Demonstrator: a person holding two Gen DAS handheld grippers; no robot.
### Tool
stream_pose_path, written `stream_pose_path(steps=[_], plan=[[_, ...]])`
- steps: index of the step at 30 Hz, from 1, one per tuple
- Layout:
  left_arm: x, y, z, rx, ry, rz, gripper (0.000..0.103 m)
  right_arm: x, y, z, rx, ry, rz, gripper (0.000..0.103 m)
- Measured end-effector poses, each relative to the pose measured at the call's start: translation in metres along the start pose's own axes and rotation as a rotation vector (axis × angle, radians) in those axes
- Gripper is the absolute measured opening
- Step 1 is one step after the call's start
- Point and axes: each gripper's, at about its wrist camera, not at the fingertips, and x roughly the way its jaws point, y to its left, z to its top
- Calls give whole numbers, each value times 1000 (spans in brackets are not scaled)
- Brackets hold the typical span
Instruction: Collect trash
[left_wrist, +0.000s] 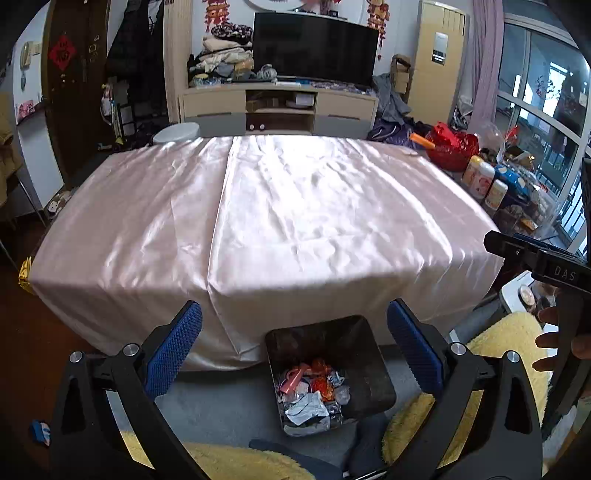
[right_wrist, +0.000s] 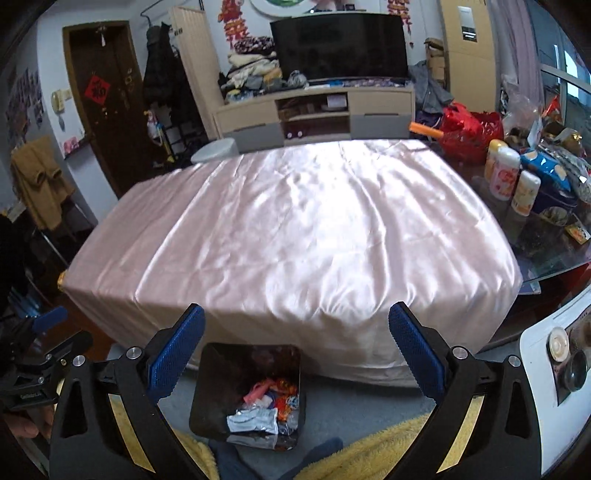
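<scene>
Left gripper (left_wrist: 294, 345): jaws wide apart, holding nothing. Right gripper (right_wrist: 296, 347): jaws wide apart, holding nothing. Trash (left_wrist: 310, 391): crumpled wrappers inside black bin (left_wrist: 365, 369), on floor below near edge of table (left_wrist: 258, 206) draped in pink cloth.

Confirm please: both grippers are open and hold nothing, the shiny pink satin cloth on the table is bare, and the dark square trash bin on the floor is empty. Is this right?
One part is wrong: the dark square trash bin is not empty; crumpled wrappers and colourful scraps lie in it, as both wrist views show. The left gripper and right gripper are open and hold nothing, and the pink satin cloth is bare.
</scene>
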Motion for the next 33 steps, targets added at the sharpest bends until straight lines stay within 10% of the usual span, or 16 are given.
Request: stream_pose_path(steps=[13,33], plan=[[-76,-17,37,38,-203,106,95,-86,26,24,-112,-267,-89,100],[-99,-20,36,6,-303,126,95,-107,35,20,-114,-333,-98,100]])
